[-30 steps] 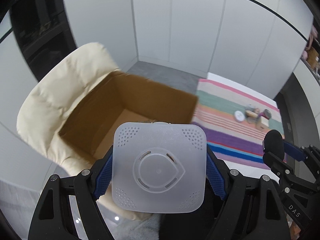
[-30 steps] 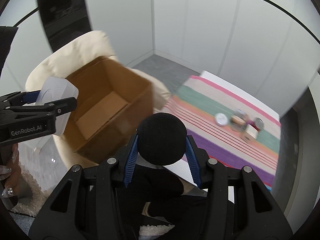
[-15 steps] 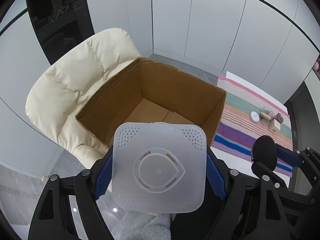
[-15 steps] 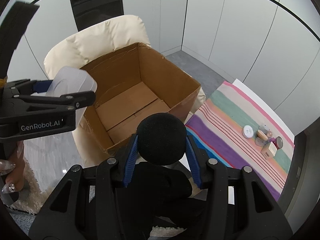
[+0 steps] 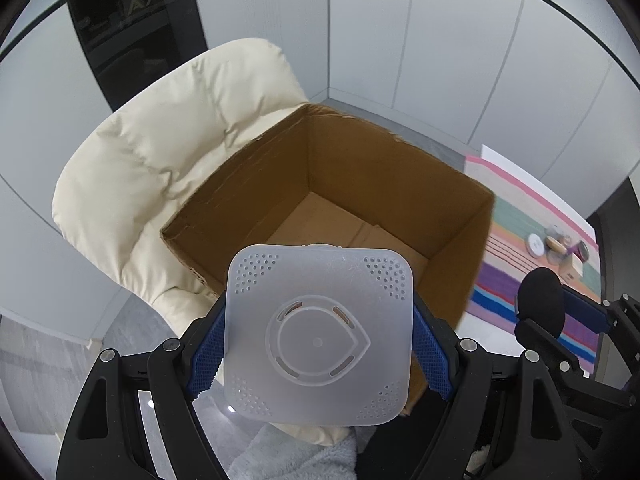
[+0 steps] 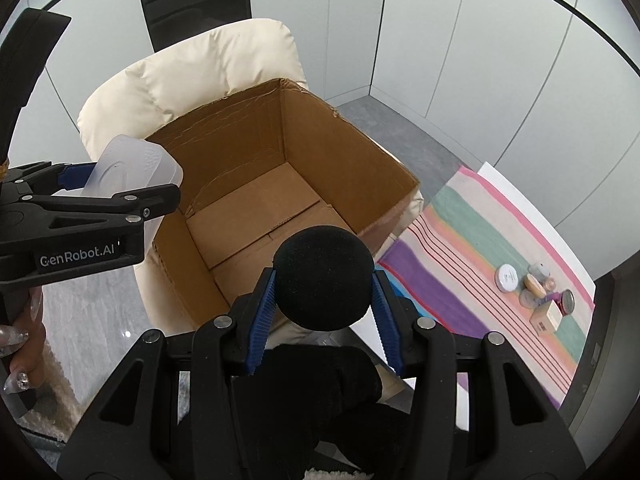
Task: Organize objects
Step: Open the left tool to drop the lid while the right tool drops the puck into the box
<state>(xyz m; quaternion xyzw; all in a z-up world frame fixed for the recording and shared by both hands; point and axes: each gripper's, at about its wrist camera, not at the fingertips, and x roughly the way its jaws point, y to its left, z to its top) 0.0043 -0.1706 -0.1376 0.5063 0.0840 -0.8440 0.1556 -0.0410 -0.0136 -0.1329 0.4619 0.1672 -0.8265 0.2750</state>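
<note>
On left tool (image 6: 132, 188) body, white lettering reads "GenRobot.AI"

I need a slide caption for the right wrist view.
Right gripper holding a black foam ball above an open cardboard box.

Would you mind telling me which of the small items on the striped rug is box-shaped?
The tan carton at the cluster's near end; the white disc and other pieces beside it are round.

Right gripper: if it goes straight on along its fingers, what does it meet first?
Probably the brown cardboard box. The right gripper, shut on the black foam ball, points at the box's open top, so likely the inside floor; depth is unclear, the near rim could come first.
</note>
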